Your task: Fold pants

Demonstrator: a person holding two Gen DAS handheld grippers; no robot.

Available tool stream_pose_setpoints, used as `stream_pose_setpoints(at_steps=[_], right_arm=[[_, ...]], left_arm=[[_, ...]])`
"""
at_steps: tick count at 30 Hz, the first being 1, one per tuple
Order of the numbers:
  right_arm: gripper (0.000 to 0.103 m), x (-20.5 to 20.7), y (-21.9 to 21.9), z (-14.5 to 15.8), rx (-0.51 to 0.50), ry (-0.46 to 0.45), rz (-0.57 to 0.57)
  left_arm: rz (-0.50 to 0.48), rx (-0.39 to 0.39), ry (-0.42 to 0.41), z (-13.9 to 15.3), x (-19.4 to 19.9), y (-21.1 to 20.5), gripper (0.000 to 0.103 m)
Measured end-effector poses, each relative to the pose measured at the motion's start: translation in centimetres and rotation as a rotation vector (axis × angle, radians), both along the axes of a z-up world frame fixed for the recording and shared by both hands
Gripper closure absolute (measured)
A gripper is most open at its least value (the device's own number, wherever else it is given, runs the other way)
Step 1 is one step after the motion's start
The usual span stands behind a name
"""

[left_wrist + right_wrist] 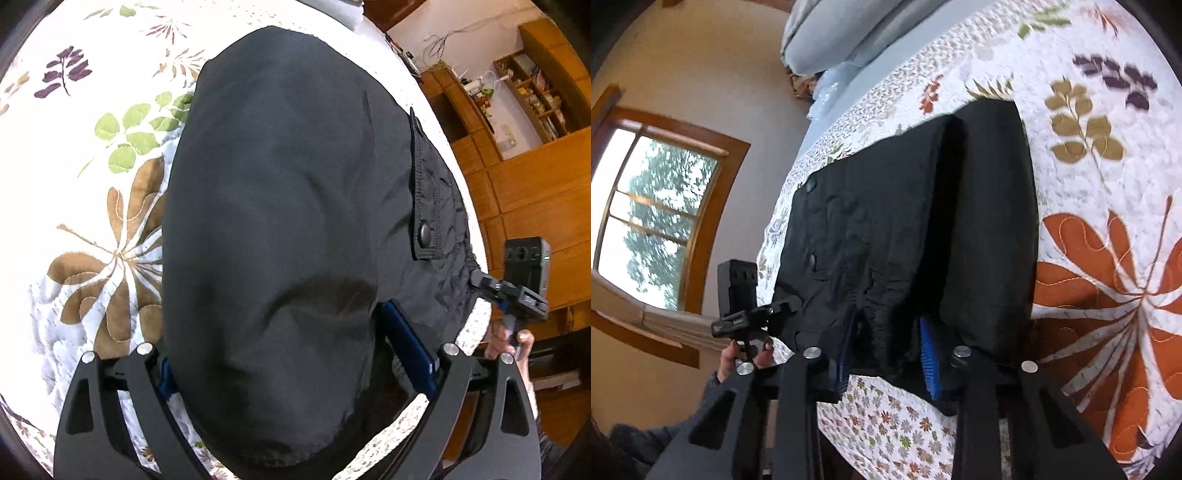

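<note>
Black pants lie folded on a floral quilt, the waistband with its snap button on the right. My left gripper is open wide, and the near end of the pants lies between its blue pads, hiding the left one. In the right wrist view the pants fill the middle. My right gripper is shut on a bunched fold of their near edge. The left wrist view shows the right gripper pinching the waistband corner. The left gripper sits at the pants' left edge.
The quilt covers a bed whose edge runs close to the pants. Grey pillows lie at the far end. Wooden shelves and a window stand beyond the bed. A hand holds the left gripper.
</note>
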State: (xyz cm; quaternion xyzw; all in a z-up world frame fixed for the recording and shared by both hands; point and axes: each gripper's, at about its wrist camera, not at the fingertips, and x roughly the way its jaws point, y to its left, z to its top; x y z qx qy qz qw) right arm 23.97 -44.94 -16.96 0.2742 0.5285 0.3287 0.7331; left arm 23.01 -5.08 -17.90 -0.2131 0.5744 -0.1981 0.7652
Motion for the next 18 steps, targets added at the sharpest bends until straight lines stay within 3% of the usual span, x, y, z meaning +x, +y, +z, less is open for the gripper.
stream_pose_setpoints(at_steps=[6,12,18], right_arm=[[0.072,-0.5,-0.3,0.4,-0.029,-0.022,-0.007],[0.070,0.1,-0.1,-0.6,-0.017,0.016,-0.018],[0.055,-0.7,-1.0,1.1,-0.067,-0.026,-0.054]], left_arm=[[0.001,0.048,-0.025,0.9,-0.1,-0.5,0.010],[0.022,0.064,-0.028,0.9,-0.1,-0.1,0.009],[0.066,0.184,-0.117,3.4,-1.3,1.4,0.010]])
